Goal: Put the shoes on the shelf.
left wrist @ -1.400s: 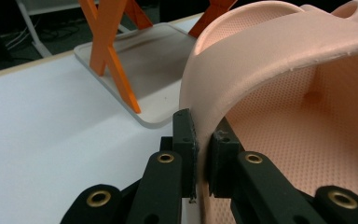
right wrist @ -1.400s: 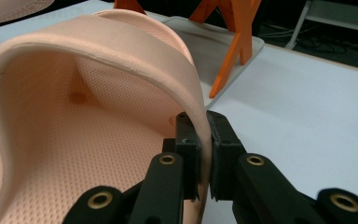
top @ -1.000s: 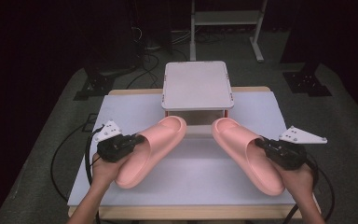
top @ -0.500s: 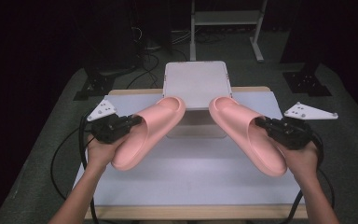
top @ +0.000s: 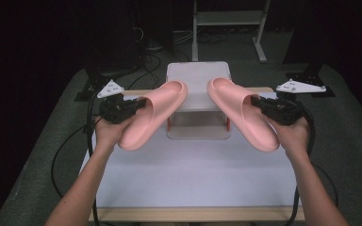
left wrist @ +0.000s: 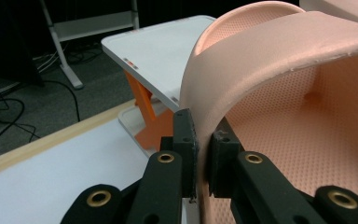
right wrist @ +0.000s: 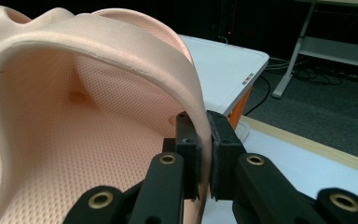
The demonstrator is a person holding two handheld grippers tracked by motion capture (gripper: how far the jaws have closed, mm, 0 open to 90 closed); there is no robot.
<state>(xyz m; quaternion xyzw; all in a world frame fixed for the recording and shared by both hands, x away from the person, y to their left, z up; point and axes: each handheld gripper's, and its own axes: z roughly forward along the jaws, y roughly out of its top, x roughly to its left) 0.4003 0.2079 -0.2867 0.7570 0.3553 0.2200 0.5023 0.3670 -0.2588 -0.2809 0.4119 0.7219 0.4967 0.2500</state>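
Observation:
Two pink foam slippers are held in the air above the table. The left slipper (top: 151,113) (left wrist: 279,93) points its toe toward the white rack; my left gripper (top: 122,107) (left wrist: 201,154) is shut on the edge of its strap. The right slipper (top: 242,113) (right wrist: 84,107) mirrors it, with my right gripper (top: 268,106) (right wrist: 204,154) shut on its strap edge. Both toes hover over the top of the white shoe rack (top: 199,77), whose orange supports (left wrist: 144,116) show beneath its shelf.
The rack stands at the back middle of the white table (top: 193,174), which has a wooden front edge (top: 198,214). Black cables (top: 70,141) trail off the left side. A white desk frame (top: 226,19) stands on the dark floor behind.
Both grippers have lifted their slippers off the table and carried them up and forward, so the toes now reach over the rack's top.

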